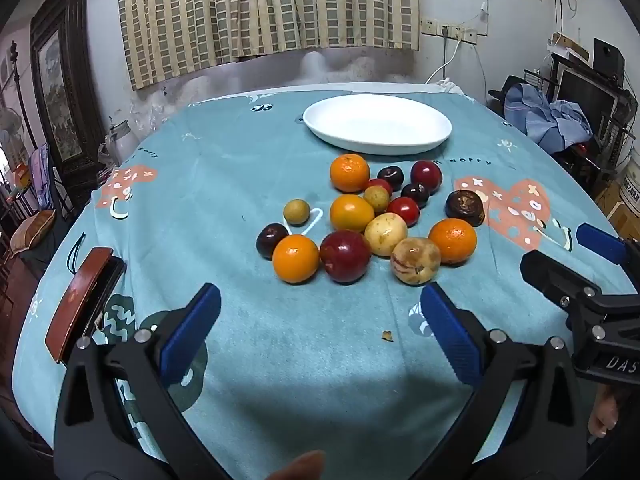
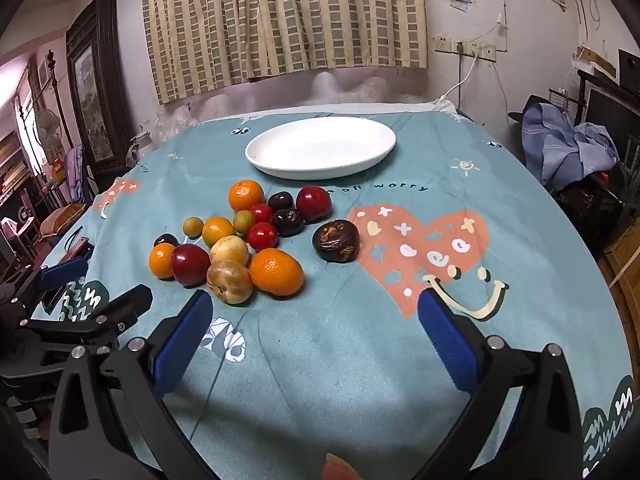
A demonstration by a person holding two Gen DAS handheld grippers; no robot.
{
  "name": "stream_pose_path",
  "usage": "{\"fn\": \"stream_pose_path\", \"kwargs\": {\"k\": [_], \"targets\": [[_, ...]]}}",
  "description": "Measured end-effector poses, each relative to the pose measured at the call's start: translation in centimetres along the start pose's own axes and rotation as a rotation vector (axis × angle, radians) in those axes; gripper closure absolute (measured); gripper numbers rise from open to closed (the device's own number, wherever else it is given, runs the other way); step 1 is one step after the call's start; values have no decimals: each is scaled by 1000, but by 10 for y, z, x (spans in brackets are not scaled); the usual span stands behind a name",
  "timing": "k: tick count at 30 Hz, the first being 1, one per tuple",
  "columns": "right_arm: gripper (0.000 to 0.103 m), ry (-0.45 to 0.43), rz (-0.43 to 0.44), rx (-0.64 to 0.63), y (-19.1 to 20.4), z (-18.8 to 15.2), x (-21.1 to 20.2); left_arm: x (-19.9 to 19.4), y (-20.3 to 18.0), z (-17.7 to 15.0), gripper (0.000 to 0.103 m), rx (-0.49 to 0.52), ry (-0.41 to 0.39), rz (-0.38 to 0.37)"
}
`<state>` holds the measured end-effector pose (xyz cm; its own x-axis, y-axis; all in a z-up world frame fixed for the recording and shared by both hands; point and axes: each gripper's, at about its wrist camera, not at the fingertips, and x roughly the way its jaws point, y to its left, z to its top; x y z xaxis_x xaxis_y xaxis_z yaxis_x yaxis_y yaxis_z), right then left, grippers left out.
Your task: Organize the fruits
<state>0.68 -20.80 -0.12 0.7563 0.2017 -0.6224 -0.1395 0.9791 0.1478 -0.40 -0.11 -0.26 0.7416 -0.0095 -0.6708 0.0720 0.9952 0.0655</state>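
A teal cloth (image 1: 248, 184) printed with salmon hearts covers the tabletop. The plate (image 1: 378, 148) is plain white. The fruits (image 1: 360, 216) are orange, dark red, yellow and near-black. Each claw has blue pads (image 2: 182, 342) on black arms. The curtain (image 1: 260, 4) is tan-and-grey checked.

Bare worktop (image 1: 304, 360) is found directly ahead of both tools. Beyond it, passage is blocked by the fruit cluster (image 1: 372, 220). The white dish (image 1: 376, 124) behind is left unobstructed from above.

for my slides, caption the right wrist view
Open right claw above a teal tablecloth, loose fruit before an empty white plate.
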Motion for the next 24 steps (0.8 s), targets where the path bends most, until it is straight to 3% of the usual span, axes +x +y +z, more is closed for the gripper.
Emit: {"fn": "stream_pose_path", "kwargs": {"k": [24], "targets": [[1,3,0,3,2,0,1,3,-4,-1,2,3,10,-2]]}}
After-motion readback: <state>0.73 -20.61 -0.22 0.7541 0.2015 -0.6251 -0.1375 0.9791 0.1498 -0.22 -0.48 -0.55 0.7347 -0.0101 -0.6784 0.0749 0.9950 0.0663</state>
